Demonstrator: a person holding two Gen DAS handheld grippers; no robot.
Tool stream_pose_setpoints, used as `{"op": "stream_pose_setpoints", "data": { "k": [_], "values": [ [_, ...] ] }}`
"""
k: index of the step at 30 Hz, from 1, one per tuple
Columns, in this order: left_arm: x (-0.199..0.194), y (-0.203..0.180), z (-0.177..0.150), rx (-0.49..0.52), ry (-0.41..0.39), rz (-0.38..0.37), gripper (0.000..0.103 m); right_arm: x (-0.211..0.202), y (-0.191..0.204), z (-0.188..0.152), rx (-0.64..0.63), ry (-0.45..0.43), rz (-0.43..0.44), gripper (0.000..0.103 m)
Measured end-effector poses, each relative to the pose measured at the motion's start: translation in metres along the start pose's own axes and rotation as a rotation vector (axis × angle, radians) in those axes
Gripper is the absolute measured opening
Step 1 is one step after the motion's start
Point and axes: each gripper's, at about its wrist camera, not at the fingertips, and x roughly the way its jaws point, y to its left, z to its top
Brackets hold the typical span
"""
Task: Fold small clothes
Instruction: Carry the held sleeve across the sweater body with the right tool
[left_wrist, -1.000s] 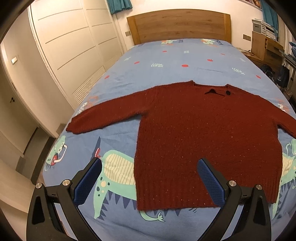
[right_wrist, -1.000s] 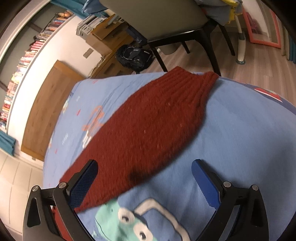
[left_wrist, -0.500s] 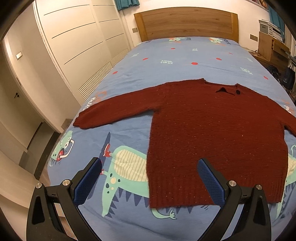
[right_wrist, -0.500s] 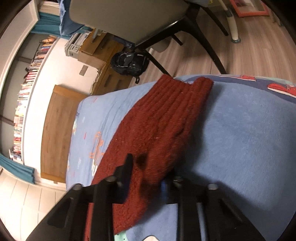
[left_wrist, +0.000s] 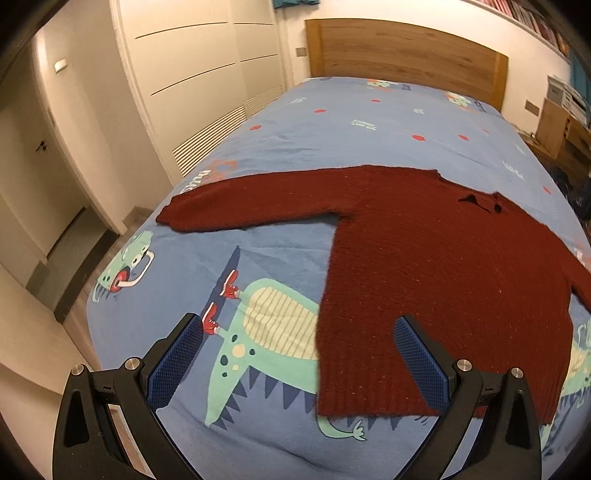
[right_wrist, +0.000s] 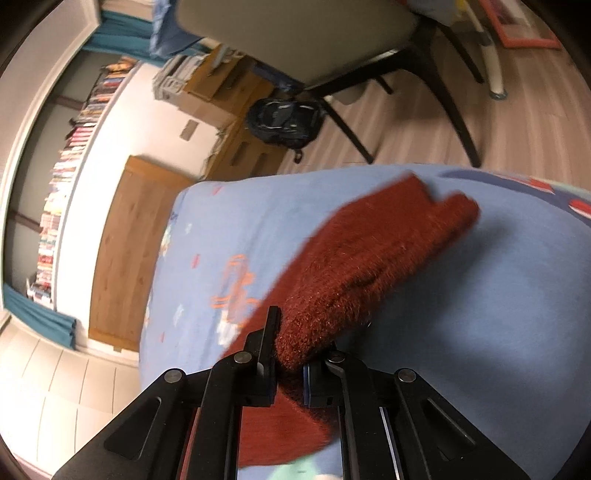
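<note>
One red sweater (left_wrist: 436, 280) on the bed: right gripper (right_wrist: 290, 363) clamps its sleeve (right_wrist: 369, 258), left gripper (left_wrist: 299, 354) spread wide

Sweater (left_wrist: 436, 280) lay flat on bed (left_wrist: 369, 122), front up, collar toward headboard (left_wrist: 402, 55). One sleeve (left_wrist: 251, 206) stretched out to bed's left edge, wardrobe (left_wrist: 192, 85) beyond it. Left claw (left_wrist: 299, 358) hung above sweater's hem corner near bed foot, one finger over bedsheet, other over sweater. Other sleeve (right_wrist: 369, 258) lay at bed's opposite edge, pinched in right claw (right_wrist: 291, 365), cuff pointing toward chair (right_wrist: 332, 40) on floor. Backpack (right_wrist: 284, 118) on floor under chair, beside desk (right_wrist: 229, 122). Bookshelf (right_wrist: 66, 177) on wall above headboard.
</note>
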Motion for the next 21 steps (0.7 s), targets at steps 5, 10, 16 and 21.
{"op": "stream_pose_setpoints", "data": {
  "k": [5, 10, 16, 21],
  "values": [
    [0.002, 0.02, -0.004, -0.04, 0.007, -0.013, 0.102, 0.009, 0.05, -0.019, -0.024, 0.037, 0.055, 0.009],
    [0.0, 0.043, -0.008, -0.069, -0.008, -0.017, 0.102, 0.023, 0.102, -0.047, -0.069, 0.085, 0.104, 0.009],
    [0.004, 0.078, -0.016, -0.117, -0.006, -0.009, 0.102, 0.051, 0.175, -0.098, -0.132, 0.168, 0.161, 0.009],
    [0.009, 0.103, -0.024, -0.148, -0.003, 0.003, 0.102, 0.081, 0.23, -0.155, -0.174, 0.255, 0.206, 0.009]
  ]
}}
